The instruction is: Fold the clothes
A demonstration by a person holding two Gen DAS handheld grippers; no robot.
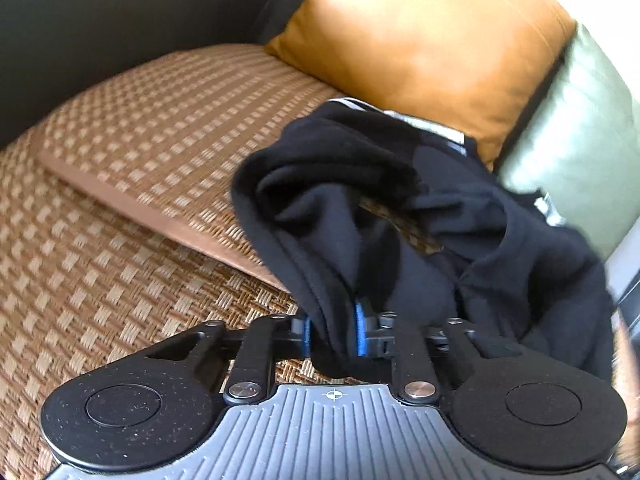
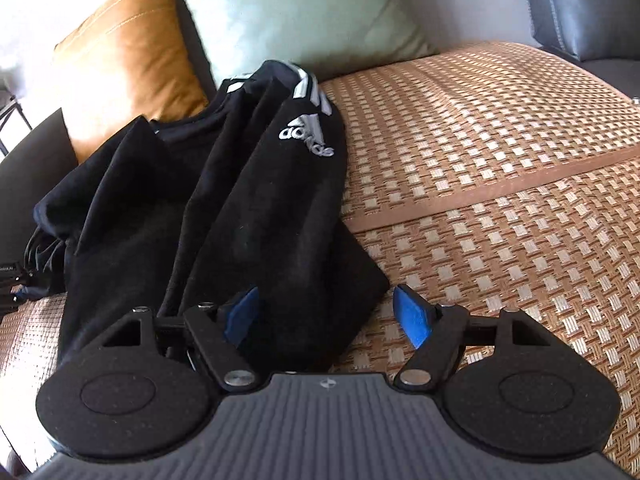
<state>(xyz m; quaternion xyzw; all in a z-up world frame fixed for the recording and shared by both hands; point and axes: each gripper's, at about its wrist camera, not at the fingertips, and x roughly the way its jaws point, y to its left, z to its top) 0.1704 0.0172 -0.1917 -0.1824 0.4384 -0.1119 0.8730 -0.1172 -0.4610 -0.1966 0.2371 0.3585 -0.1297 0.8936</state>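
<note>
Left wrist view: left gripper (image 1: 334, 334) is pinching the black shirt (image 1: 400, 216); right gripper (image 2: 326, 314) is gaping wide over its near corner.

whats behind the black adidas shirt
An orange cushion and a pale green cushion stand behind the black adidas shirt; their lower edges are covered.

The left gripper (image 1: 334, 334) points down at a slant, and its blue pads squeeze tight on black cloth (image 1: 400, 216). The right gripper (image 2: 326, 316) slants down too, its blue pads wide apart.
</note>
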